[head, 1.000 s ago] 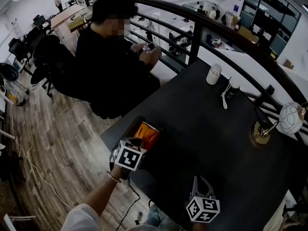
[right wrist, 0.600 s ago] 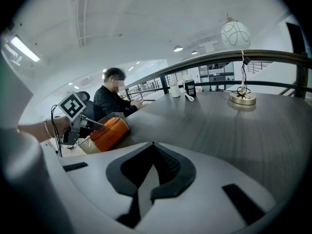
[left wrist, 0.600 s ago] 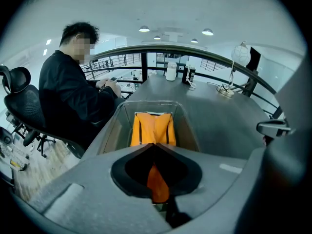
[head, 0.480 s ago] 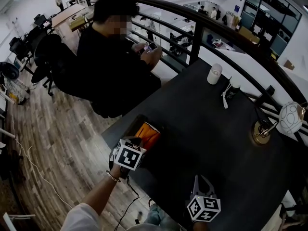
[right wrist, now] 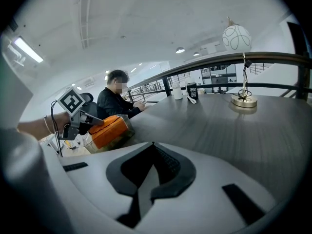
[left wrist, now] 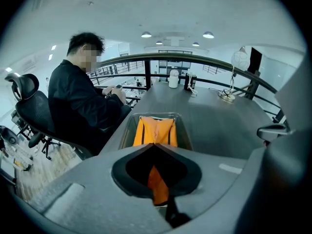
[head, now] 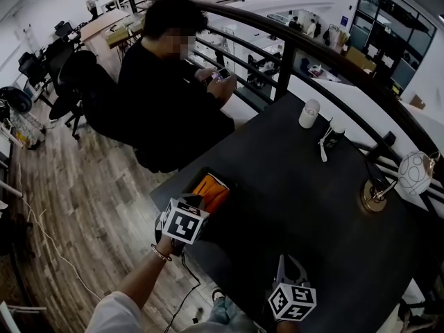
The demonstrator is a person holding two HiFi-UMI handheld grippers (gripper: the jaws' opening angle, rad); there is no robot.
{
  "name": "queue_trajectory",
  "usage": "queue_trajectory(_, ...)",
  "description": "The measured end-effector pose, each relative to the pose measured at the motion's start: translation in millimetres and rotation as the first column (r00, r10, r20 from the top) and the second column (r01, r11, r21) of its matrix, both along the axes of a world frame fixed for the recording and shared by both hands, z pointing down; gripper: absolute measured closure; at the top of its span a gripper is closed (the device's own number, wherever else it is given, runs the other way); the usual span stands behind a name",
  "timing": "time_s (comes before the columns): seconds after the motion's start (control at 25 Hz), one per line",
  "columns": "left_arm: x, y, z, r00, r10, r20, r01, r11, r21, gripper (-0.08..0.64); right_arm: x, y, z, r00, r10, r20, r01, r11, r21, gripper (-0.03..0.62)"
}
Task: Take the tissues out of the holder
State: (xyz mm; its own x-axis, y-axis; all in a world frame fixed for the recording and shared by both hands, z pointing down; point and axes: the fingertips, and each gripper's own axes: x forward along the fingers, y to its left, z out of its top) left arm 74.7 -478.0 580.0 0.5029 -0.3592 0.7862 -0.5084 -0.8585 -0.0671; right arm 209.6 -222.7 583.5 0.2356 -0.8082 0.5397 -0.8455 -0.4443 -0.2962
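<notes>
So the left gripper (left wrist: 156,145) has just been closing its jaws, and now they're pinched together on an orange tissue (left wrist: 157,185). You can see a strip of it caught between them, trailing back into the hollow behind the tips. The holder (left wrist: 127,130) is a see-through tray sitting right in front of and just below those tips, at the near edge of the dark table (left wrist: 219,121). The rest of the orange stack (left wrist: 155,130) is lying in it. A seated person (left wrist: 83,106) is further out, ahead and to the left of that gripper.

The right gripper (right wrist: 153,144) has its jaws together with nothing in them, and it's hanging over the table. From its side the holder is off to the front-left, well apart. A lamp (right wrist: 242,67) stands ahead to its right.
</notes>
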Motion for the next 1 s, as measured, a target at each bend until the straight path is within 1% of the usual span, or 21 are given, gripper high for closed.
queue_trajectory(0.16, 3, -1, -11, 1.000, -0.002, -0.020, 0.003, 0.999, 0.032, 0.546, -1, 5, -3, 1.000, -0.002, -0.002, 0.002, 1.000, 0.011, 0.586)
queue_trajectory(0.36, 2, 7, -27, 1.000, -0.018, -0.025, 0.019, 0.999, 0.037, 0.546, 1, 14, -12, 1.000, 0.002, -0.008, -0.002, 1.000, 0.029, 0.586)
queue_trajectory(0.52, 1, 9, -42, 0.999, -0.016, -0.043, 0.019, 0.998, 0.067, 0.546, 1, 21, -21, 1.000, 0.003, -0.018, -0.002, 0.999, 0.046, 0.586)
queue_trajectory(0.72, -1, 20, -57, 0.997, -0.032, -0.066, 0.036, 0.997, 0.073, 0.546, 5, 32, -29, 1.000, 0.013, -0.028, -0.011, 0.998, 0.061, 0.586)
queue_trajectory(1.0, -1, 34, -73, 0.997, -0.017, -0.074, 0.024, 0.996, 0.089, 0.548, 7, 46, -42, 0.998, 0.029, -0.052, -0.024, 0.996, 0.083, 0.586)
